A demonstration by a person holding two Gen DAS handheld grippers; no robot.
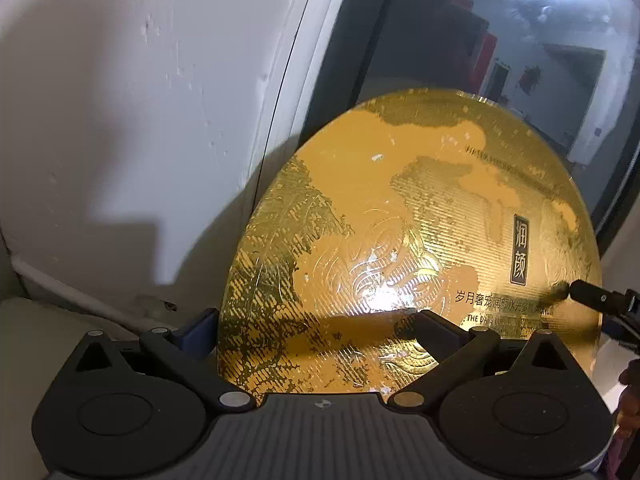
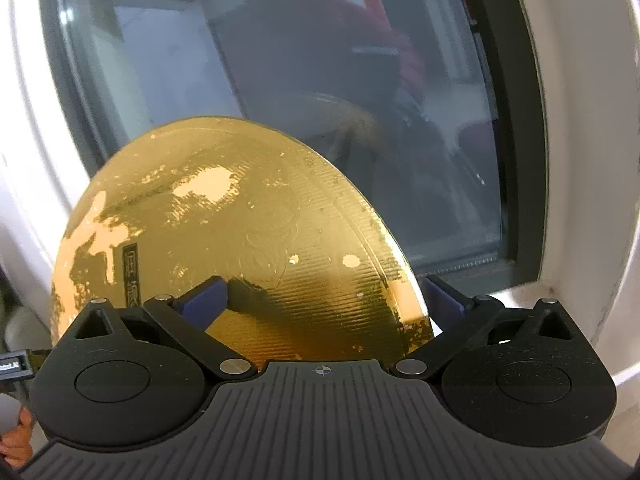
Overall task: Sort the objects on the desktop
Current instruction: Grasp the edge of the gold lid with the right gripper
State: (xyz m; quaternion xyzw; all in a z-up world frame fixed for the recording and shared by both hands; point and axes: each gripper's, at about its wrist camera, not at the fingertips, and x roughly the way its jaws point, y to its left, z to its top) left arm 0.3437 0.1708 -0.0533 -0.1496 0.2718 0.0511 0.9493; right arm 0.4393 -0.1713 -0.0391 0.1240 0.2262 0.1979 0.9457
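Observation:
A flat gold box point(image 1: 400, 220) with embossed patterns and a black label of Chinese characters stands upright in front of a window. My left gripper point(image 1: 314, 328) is shut on its left part, one finger behind the left edge and the other pressed on the gold face. In the right wrist view the same gold box point(image 2: 248, 232) fills the middle. My right gripper point(image 2: 324, 300) is shut on its right part, with the left finger on the face and the right finger past the right edge. The box's bottom is hidden by both gripper bodies.
A dark-framed window point(image 2: 280, 60) sits right behind the box, with a white wall point(image 1: 140, 120) to its left and a white frame point(image 2: 580, 160) to its right. Part of the right gripper point(image 1: 600, 300) shows at the box's right edge. A hand point(image 2: 16, 444) is at the lower left.

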